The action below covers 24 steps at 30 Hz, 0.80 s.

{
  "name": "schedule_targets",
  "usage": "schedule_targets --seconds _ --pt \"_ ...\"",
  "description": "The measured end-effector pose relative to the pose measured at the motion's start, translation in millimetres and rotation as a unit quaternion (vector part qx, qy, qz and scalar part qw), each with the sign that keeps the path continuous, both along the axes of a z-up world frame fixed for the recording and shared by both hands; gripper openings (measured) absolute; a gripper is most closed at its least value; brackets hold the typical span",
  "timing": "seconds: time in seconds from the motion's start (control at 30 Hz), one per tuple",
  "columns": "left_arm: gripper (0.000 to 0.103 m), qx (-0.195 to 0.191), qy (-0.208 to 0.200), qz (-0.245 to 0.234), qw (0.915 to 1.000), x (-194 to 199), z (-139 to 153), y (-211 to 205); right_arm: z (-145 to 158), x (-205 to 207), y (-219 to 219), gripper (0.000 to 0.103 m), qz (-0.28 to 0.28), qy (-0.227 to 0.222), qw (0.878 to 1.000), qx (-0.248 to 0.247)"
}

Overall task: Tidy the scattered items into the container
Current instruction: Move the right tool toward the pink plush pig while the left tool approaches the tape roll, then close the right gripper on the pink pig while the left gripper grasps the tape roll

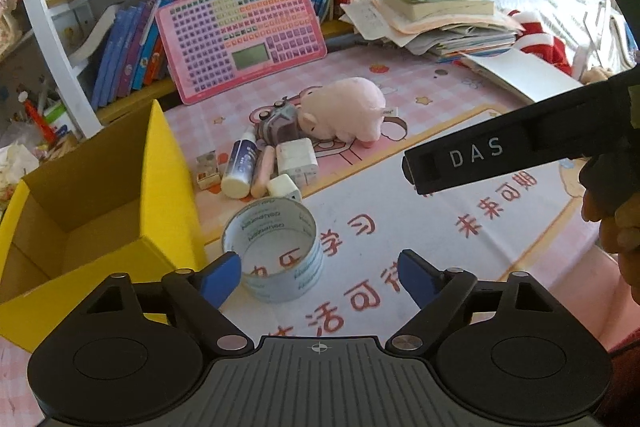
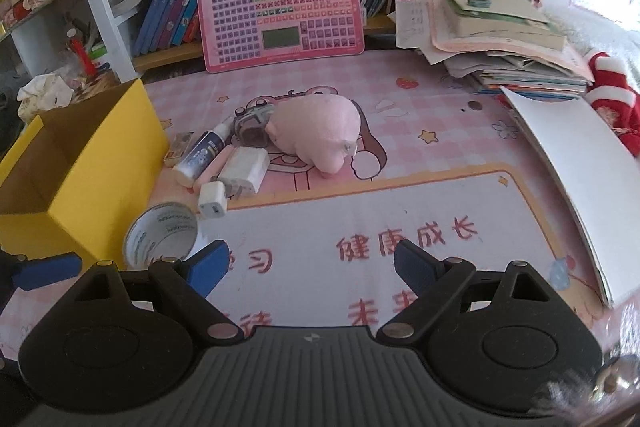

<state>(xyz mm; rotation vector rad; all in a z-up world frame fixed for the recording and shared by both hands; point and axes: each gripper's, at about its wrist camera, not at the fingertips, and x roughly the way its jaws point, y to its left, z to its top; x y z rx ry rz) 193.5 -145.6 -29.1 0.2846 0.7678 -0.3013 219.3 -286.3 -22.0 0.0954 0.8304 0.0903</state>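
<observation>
Beside yellow box [image 1: 120, 211], on pink mat [image 1: 400, 227]: your scattered things. Tape roll [image 1: 272, 247] upright, clear, printed, just ahead of left gripper [image 1: 320, 279]; jaws apart, nothing gripped. Right gripper [image 2: 312, 267] also spread, empty, over mat. Behind tape: white charger [image 1: 284, 187], bigger white block [image 1: 296, 159], bottle [image 1: 240, 167], pink stick [image 1: 262, 173], plush pig [image 1: 344, 111]. Grey object under pig's snout, partly hidden, unclear. Box inside empty where visible, near corner cut off. Pink keyboard [image 1: 240, 31] leans on shelf; paper stack [image 1: 440, 23] far right.
</observation>
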Motion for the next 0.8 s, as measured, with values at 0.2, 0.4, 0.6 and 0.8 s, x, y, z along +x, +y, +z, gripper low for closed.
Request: schedule_targets --seconds 0.2,0.4,0.6,0.8 --pt "0.069 0.022 0.017 0.028 0.9992 19 -10 -13 -13 31 -11 0.090 0.021 0.006 1.000 0.005" --pt "0.056 0.017 0.036 0.063 0.9972 40 -17 -21 -21 61 -15 0.089 0.051 0.002 0.999 -0.001" --pt "0.048 0.010 0.057 0.094 0.9939 57 -26 -26 -26 94 -19 0.089 0.073 0.003 0.997 -0.016" --pt "0.044 0.002 0.077 0.120 0.9898 70 -32 -27 -36 128 -20 0.089 0.107 0.004 0.993 -0.044"
